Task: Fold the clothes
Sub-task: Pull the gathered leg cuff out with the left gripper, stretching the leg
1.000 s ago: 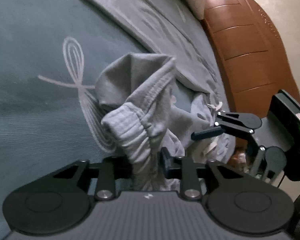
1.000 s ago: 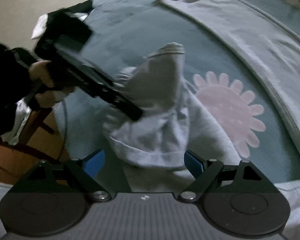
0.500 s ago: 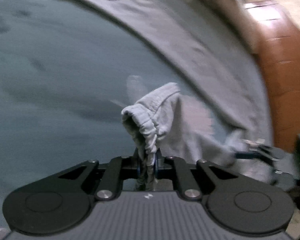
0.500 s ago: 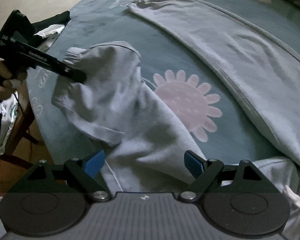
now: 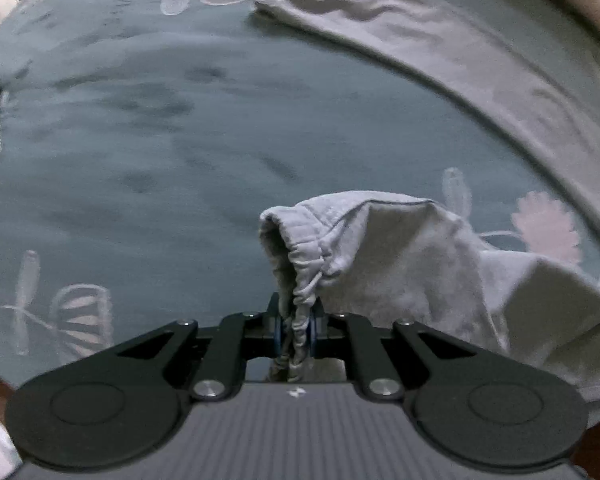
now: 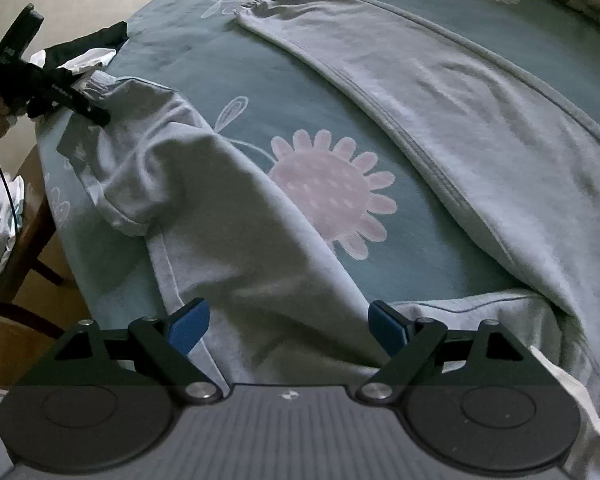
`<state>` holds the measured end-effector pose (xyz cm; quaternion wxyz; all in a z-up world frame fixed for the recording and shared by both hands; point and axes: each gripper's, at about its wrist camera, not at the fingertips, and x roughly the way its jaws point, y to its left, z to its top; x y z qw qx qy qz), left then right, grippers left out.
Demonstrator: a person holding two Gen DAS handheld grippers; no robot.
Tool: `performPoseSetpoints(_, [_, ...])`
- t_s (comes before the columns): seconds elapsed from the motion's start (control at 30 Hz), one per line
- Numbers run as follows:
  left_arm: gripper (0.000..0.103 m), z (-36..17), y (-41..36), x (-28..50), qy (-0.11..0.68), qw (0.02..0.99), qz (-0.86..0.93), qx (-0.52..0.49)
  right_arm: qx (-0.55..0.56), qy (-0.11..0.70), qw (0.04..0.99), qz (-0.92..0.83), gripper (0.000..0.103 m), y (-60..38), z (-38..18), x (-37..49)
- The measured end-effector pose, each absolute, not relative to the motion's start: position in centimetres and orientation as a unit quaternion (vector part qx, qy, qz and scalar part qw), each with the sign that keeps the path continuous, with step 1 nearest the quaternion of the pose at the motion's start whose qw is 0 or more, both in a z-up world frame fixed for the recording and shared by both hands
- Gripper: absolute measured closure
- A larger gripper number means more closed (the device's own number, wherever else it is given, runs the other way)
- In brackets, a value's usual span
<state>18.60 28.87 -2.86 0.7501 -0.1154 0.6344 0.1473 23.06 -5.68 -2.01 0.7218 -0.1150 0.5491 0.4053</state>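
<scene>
A teal flowered bedspread [image 6: 260, 80] fills the room's middle; grey trousers [image 6: 440, 92] sprawl from 12 toward 4 o'clock (one leg lifted); left gripper [image 5: 296, 330] pinches its cuff [image 5: 300, 248]; right gripper [image 6: 288, 322] hangs spread wide.

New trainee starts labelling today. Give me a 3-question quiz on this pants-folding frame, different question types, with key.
1. True or false: the left gripper is shut on the cuff of the grey pants.
2. The right gripper is: A) open, B) shut on the pants, C) shut on the bedspread.
3. Fill in: the pink flower on the bedspread lies between the two pant ____.

Key: 1 true; 2 A; 3 legs.
</scene>
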Motion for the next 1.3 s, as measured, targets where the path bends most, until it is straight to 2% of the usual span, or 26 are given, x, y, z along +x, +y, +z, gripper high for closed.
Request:
performPoseSetpoints(0.43, [0.092,-3.1,30.6,19.2,0.663,0.723,0.186,-0.057,-0.111,0.550,0.730,0.389,0.013,-7.3,-1.8,23.8])
performPoseSetpoints(0.93, [0.089,2.7,31.6,16.4,0.601,0.764,0.225,-0.063,-0.110,0.528,0.771,0.339,0.013,-7.9,-1.3,27.5])
performPoseSetpoints(1.1, [0.088,-0.4,33.3,14.8,0.644,0.722,0.234,-0.100,-0.118,0.527,0.769,0.341,0.013,-6.9,-1.7,27.6])
performPoseSetpoints(1.3, [0.087,-4.0,34.2,14.8,0.652,0.714,0.232,-0.108,-0.140,0.543,0.749,0.353,0.013,-5.6,-2.8,27.0])
